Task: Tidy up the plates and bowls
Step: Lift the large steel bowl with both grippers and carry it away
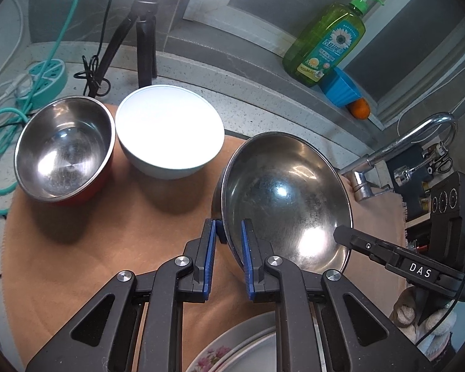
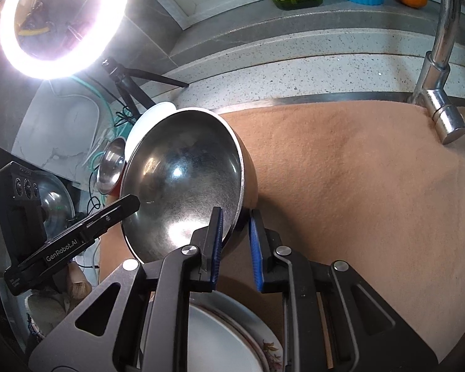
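While you have both grippers on the large stainless steel bowl [image 1: 282, 201], it sits tilted, mouth facing you, above the tan cloth on the tabletop [image 1: 77, 248]. Left gripper [image 1: 229, 248]: fingers straddle the bowl's left rim, blue pads either side of the wall, apparently pinching it. Right gripper [image 2: 235, 235]: same on the opposite rim, one finger inside, one outside the dark outer shell. Two-sided hold likely because the bowl is wide and slick; a single rim pinch would let it swing.

Relative to the big bowl: white ceramic bowl [image 1: 169, 130] just to its left, apart from it. Small steel bowl with red outside [image 1: 65, 152] further left, about touching the white one. Stack of plates, floral rim on one [image 1: 232, 350], just below the bowl, under your fingers. Nesting into the other bowls looks like the plan, judging by the layout.

Hard to tell: whether the bowl's base touches the cloth, hidden behind its body. Plates are cut off by the frame edge and gripper bodies; count unclear.
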`<state>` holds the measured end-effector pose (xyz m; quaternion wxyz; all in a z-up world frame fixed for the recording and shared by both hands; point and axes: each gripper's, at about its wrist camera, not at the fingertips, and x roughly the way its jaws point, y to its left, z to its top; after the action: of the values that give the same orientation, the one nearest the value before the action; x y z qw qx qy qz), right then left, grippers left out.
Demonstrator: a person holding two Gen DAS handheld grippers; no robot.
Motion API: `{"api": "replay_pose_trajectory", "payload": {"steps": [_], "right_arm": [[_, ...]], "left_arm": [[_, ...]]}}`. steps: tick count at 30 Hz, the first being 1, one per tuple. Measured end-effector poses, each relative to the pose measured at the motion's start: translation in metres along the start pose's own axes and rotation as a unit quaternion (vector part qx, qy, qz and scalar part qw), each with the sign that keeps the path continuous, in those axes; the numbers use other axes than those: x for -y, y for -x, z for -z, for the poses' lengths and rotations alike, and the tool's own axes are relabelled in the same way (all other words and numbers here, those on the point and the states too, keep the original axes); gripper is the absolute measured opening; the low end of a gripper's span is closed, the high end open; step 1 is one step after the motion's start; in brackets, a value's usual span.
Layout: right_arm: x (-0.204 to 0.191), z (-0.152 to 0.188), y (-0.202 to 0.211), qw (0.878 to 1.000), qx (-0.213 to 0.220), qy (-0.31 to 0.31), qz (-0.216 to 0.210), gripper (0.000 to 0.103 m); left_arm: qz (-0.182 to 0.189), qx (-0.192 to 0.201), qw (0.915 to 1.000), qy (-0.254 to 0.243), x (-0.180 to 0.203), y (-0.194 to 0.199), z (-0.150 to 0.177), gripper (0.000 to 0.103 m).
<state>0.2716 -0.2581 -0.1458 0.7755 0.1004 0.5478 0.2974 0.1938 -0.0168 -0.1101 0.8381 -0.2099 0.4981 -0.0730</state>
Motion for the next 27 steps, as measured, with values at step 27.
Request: {"api": "replay_pose_trajectory", "payload": {"steps": [27], "right_arm": [[-0.095, 0.064, -0.011, 0.996, -0.029, 0.072, -0.047, 0.018]], "left_arm": [[-0.027, 0.055, 0.9974, 0.038, -0.06, 0.086, 0.056, 0.014]]}}
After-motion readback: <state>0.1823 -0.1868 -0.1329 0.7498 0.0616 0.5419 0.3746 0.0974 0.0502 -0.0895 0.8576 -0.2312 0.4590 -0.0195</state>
